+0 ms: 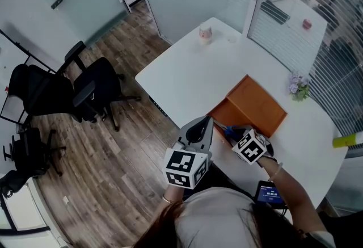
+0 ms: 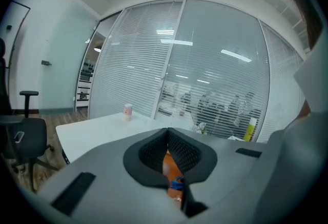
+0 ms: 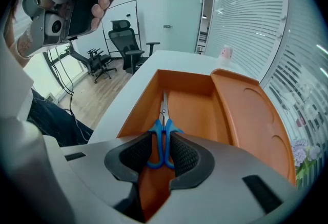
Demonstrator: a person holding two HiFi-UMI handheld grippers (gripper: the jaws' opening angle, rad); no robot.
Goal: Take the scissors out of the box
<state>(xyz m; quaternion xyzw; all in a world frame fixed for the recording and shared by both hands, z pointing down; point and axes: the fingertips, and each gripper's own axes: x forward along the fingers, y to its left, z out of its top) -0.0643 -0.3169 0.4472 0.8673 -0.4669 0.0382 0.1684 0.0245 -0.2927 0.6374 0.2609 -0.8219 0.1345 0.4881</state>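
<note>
Now, read the right gripper [image 3: 163, 138] as spread to full width and tilted steeply down into the orange box [image 3: 197, 110], pads flanking the blue handles of the scissors [image 3: 163, 115], apparently without squeezing. Find those scissors flat on the box floor, blades closed and pointing away toward the far end, with the lid [image 3: 253, 115] folded out to the right. To do the grasp well, sink a little deeper first, bringing the ribbed pads level with both handle loops rather than skimming over the tops. Then close squarely across the loops, catching both together to keep the blades shut. Judge the hold before lifting: thin, flat, low on the floor, likely to pivot or slide out of a shallow pinch. Lift straight up, clear of the near wall, then carry out over the white table [image 1: 193, 76]. Keep the left gripper [image 2: 167, 131], pads pressed together on nothing, level and close beside the box's near corner, ready to steady the box against dragging, yet clear of the right gripper's path
</note>
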